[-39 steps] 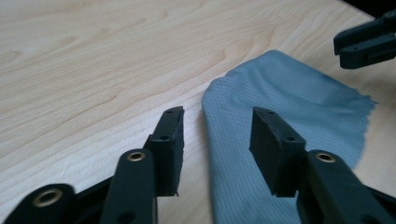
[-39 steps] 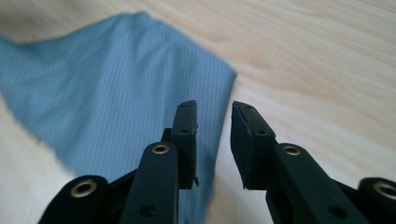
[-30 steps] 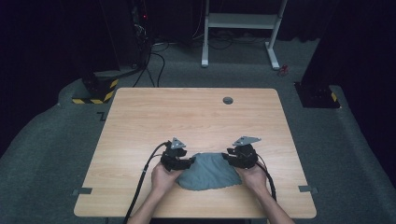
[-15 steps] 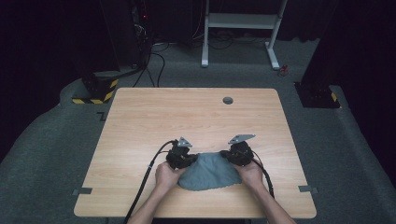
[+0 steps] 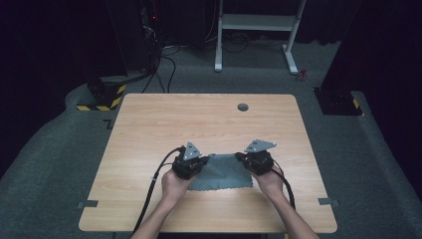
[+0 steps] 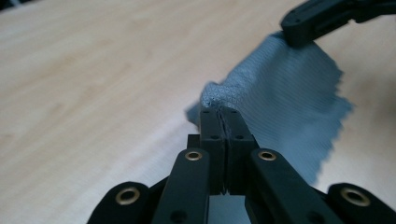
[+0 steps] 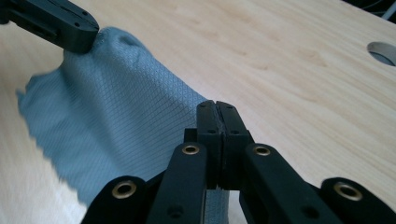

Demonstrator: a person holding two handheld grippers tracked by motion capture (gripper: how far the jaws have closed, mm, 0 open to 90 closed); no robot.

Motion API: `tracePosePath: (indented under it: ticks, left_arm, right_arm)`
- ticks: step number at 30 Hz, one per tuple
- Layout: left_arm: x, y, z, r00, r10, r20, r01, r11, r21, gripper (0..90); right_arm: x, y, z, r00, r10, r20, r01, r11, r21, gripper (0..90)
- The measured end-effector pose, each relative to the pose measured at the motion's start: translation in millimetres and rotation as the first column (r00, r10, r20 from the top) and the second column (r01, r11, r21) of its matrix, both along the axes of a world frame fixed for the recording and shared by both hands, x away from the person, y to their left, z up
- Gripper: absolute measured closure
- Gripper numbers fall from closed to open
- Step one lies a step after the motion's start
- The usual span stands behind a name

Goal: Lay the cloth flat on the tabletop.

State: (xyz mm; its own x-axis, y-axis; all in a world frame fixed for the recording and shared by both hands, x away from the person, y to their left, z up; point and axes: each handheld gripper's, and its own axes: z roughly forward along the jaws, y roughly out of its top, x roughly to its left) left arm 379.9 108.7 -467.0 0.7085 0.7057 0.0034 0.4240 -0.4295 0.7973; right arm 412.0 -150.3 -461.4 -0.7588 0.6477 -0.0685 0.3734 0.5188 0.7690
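both hand-held grippers (image 5: 226, 162) clamped tight

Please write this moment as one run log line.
left gripper: shut on cloth corner | right gripper: shut on cloth corner | cloth: far edge lifted

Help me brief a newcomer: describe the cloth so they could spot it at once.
On the wooden table, look at the near edge between the person's two hands. There lies the grey-blue cloth, its far corners pinched in the shut left gripper and right gripper. It is the table's one soft thing, finely grid-woven with ragged edges.
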Motion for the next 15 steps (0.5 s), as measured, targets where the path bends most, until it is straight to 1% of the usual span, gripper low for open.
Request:
tracePosePath:
  ticks: [1, 3, 5, 6, 8, 9, 11, 12, 13, 15]
  left_arm:
    - [-5.3, -0.8, -4.5, 0.9997, -0.017, -0.016, 0.017, 0.9998, 0.003, 88.3]
    - [-14.6, -1.7, -15.2, 0.9978, -0.045, -0.048, 0.046, 0.9987, 0.02, 87.9]
    - [-22.4, -2.3, -26.9, 0.9941, -0.065, -0.086, 0.069, 0.9969, 0.038, 87.5]
    - [-24.9, -2.5, -31.3, 0.9926, -0.068, -0.101, 0.073, 0.9963, 0.046, 87.1]
    - [-30.5, -3.0, -43.1, 0.9873, -0.079, -0.138, 0.091, 0.9926, 0.08, 85.5]
    - [-32.6, -2.8, -46.9, 0.9867, -0.082, -0.14, 0.095, 0.9919, 0.085, 84.1]
    - [-34.3, -1.2, -46.6, 0.9848, -0.088, -0.15, 0.1, 0.9924, 0.073, 82.2]
    - [-34.4, -0.9, -45.3, 0.9846, -0.092, -0.149, 0.104, 0.992, 0.072, 81.8]
    - [-34.7, -1.0, -43.7, 0.9851, -0.095, -0.144, 0.106, 0.992, 0.068, 80.8]
    - [-35.0, -0.6, -38.6, 0.9867, -0.096, -0.131, 0.105, 0.9926, 0.061, 75.1]
  right_arm:
    - [-3.5, 0.0, -2.6, 0.9999, 0.011, -0.002, -0.011, 1.0, -0.008, 89.3]
    - [-13.3, -1.5, -12.6, 0.9992, 0.038, -0.014, -0.039, 0.999, -0.027, 89.2]
    - [-24.0, -4.4, -24.0, 0.9979, 0.055, -0.035, -0.057, 0.998, -0.037, 89.2]
    - [-28.7, -6.3, -29.6, 0.997, 0.062, -0.046, -0.064, 0.997, -0.041, 89.1]
    - [-36.5, -9.8, -39.3, 0.9958, 0.067, -0.062, -0.07, 0.996, -0.046, 88.9]
    - [-39.1, -11.6, -43.0, 0.9952, 0.068, -0.07, -0.071, 0.996, -0.047, 88.8]
    - [-42.7, -14.3, -48.0, 0.9944, 0.069, -0.08, -0.073, 0.996, -0.045, 88.1]
    - [-43.8, -15.0, -48.7, 0.9936, 0.07, -0.089, -0.074, 0.996, -0.045, 87.2]
    - [-44.2, -15.1, -48.5, 0.9934, 0.073, -0.089, -0.076, 0.996, -0.039, 85.8]
    - [-44.3, -15.7, -44.6, 0.9933, 0.08, -0.084, -0.082, 0.996, -0.022, 79.8]
